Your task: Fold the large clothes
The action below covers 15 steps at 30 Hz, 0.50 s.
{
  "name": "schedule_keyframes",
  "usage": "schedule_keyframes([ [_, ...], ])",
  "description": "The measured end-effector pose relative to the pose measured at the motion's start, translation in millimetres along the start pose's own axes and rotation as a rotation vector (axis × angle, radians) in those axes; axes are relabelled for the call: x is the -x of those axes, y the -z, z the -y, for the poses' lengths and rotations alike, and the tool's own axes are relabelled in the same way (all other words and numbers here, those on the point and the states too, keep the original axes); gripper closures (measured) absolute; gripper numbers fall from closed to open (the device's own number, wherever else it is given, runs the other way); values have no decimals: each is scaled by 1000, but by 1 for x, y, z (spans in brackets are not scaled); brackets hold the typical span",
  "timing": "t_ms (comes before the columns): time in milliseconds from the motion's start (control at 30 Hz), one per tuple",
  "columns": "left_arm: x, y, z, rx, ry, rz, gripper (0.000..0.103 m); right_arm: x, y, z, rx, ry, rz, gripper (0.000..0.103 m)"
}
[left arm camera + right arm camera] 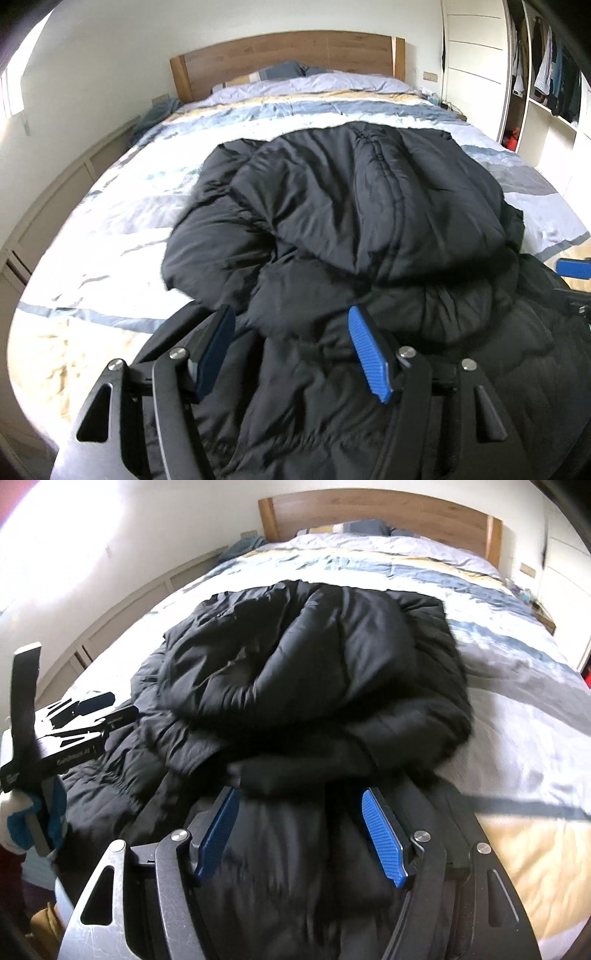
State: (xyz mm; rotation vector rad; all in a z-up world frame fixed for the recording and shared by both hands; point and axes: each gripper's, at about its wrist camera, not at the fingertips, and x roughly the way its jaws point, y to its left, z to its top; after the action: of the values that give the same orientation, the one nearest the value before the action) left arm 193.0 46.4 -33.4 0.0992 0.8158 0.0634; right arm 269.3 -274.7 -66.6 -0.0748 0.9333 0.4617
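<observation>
A large black puffer jacket [351, 206] lies bunched on the bed, its upper part folded back over the lower part; it also shows in the right wrist view [303, 657]. My left gripper [291, 325] is open, its blue pads over the jacket's near left part, holding nothing. My right gripper [299, 805] is open over the jacket's near right part, holding nothing. The left gripper [107, 710] shows at the left of the right wrist view, and a right fingertip [572, 267] shows at the right edge of the left wrist view.
The bed [110, 221] has a striped blue, white and yellow cover and a wooden headboard [288, 51]. Low cabinets [48, 206] run along the left wall. An open wardrobe [546, 81] with hanging clothes stands at the right.
</observation>
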Motion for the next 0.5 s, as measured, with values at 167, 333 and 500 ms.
schedule_keyframes([
  [167,35,12,-2,-9,-9,39,41,46,36,22,-88,43,55,27],
  [333,61,25,-1,-10,-22,71,41,78,69,55,-182,105,71,22],
  [500,73,32,-3,-6,-13,82,41,92,98,79,-254,148,65,20],
])
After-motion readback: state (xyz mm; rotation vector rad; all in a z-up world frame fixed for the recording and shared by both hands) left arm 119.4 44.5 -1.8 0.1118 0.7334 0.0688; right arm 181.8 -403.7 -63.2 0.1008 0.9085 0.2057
